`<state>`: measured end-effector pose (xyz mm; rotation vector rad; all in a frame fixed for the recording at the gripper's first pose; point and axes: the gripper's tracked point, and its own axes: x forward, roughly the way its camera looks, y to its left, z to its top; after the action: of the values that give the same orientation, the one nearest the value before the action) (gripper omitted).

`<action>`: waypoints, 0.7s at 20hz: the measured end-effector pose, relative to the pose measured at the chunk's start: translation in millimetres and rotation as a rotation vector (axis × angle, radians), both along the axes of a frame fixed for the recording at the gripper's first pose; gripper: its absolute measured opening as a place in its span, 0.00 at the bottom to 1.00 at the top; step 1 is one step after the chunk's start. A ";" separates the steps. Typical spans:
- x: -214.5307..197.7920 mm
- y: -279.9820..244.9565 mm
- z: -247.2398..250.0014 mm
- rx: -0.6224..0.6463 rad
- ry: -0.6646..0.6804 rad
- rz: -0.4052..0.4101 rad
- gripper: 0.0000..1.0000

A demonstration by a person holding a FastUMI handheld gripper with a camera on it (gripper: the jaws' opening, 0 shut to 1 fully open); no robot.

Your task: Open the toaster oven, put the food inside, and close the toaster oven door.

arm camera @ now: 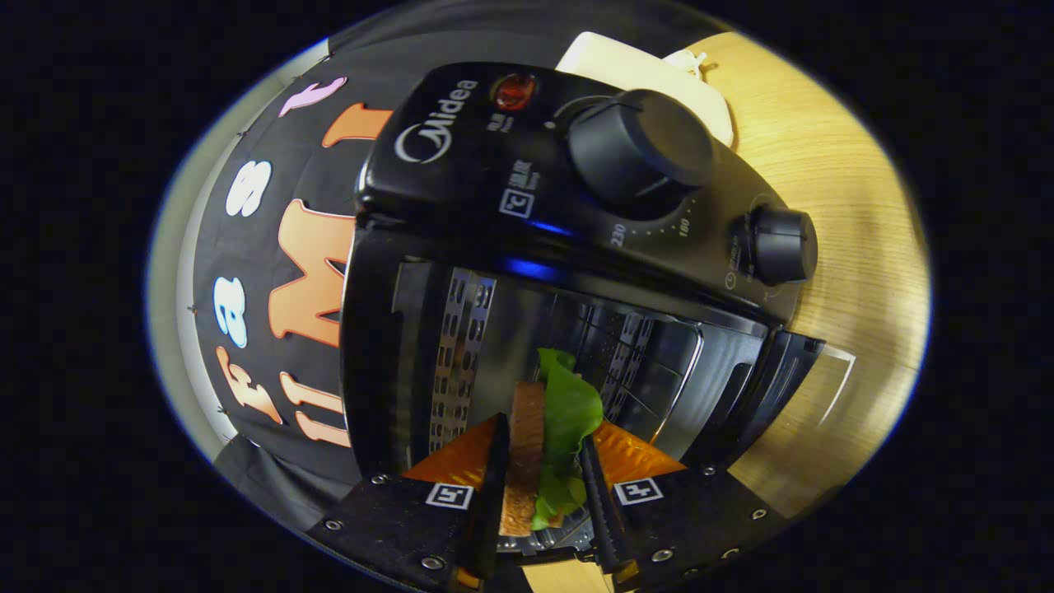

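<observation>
Between the two fingers of the gripper (pixel 539 494), right at the mouth of the toaster oven (pixel 568 247): the food (pixel 535 445) — a sandwich of brown bread with a green lettuce leaf, held edge-on; jaws narrowed onto it, one finger against the bread side, the other against the leaf side, both seemingly pressing. Likely light and soft; crushable if squeezed harder, and liable to slide apart at the leaf, which looks smooth and loose; best held across both faces near the middle, as now, and set down flat rather than dropped.

Left of the fingers: the perforated metal inner wall (pixel 461 354) of the open cavity, close by and easy to clip. Ahead of the food: the shiny cavity and the bars of a wire rack (pixel 626 362). Toward the right: the control panel with a big knob (pixel 638 148) and a smaller knob (pixel 778 243) — clear of the route in; the opened glass door (pixel 811 379) folded out over the wooden bench (pixel 856 206), not yet shut. Beyond the oven, toward the bench's far edge: a pale flat object (pixel 642 70), kind unclear, well out of the way.
</observation>
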<state>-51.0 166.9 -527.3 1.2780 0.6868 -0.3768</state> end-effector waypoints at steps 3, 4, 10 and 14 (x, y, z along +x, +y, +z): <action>-15.5 2.7 6.0 -0.008 0.054 0.061 0.54; -21.6 2.1 10.0 -0.015 0.066 0.091 0.57; -64.8 -8.9 38.8 -0.070 0.117 0.255 0.90; -111.2 -9.2 50.7 -0.164 0.168 0.461 0.96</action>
<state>-162.3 157.7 -476.6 0.9052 1.0440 -0.1567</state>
